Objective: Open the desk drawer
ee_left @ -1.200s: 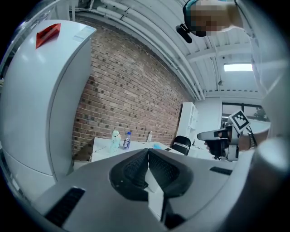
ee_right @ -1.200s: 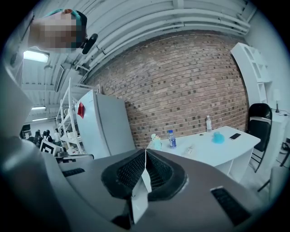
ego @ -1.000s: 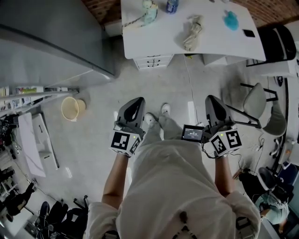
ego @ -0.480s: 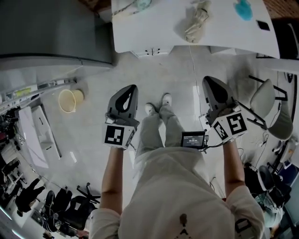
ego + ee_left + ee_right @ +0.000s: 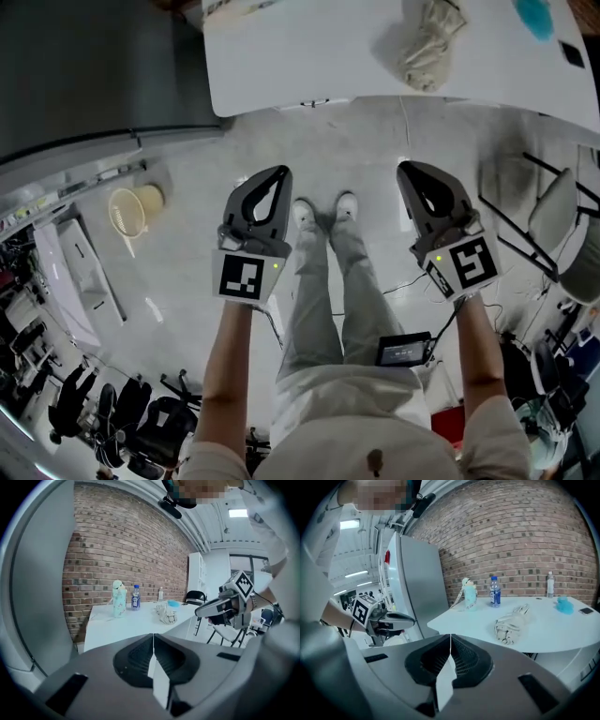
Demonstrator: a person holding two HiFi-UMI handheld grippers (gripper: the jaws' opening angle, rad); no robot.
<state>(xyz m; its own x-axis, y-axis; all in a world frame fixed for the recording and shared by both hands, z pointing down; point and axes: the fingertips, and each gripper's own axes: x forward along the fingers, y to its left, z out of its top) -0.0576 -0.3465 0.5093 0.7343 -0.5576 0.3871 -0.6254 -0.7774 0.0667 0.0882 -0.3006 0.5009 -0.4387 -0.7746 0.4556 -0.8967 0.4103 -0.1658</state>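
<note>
The white desk [image 5: 309,56] fills the top of the head view. Only a sliver of its drawer unit [image 5: 314,102] shows under the front edge. My left gripper [image 5: 279,172] and right gripper [image 5: 406,169] are held side by side over the floor, short of the desk and pointing at it. Both are shut with nothing between the jaws. In the left gripper view the shut left gripper [image 5: 153,634] faces the desk [image 5: 136,625]. In the right gripper view the shut right gripper [image 5: 450,635] points at the desk [image 5: 553,630] from its other side.
A crumpled cloth [image 5: 429,42], a bottle [image 5: 495,592] and a pale green cup [image 5: 469,595] sit on the desk. A tall grey cabinet [image 5: 94,75] stands left of it, with a bucket [image 5: 131,211] on the floor. Chairs [image 5: 553,216] stand at the right.
Both grippers have sunk and moved toward the desk, which now looms larger. The drawer fronts have slipped almost out of sight under the desk edge.
</note>
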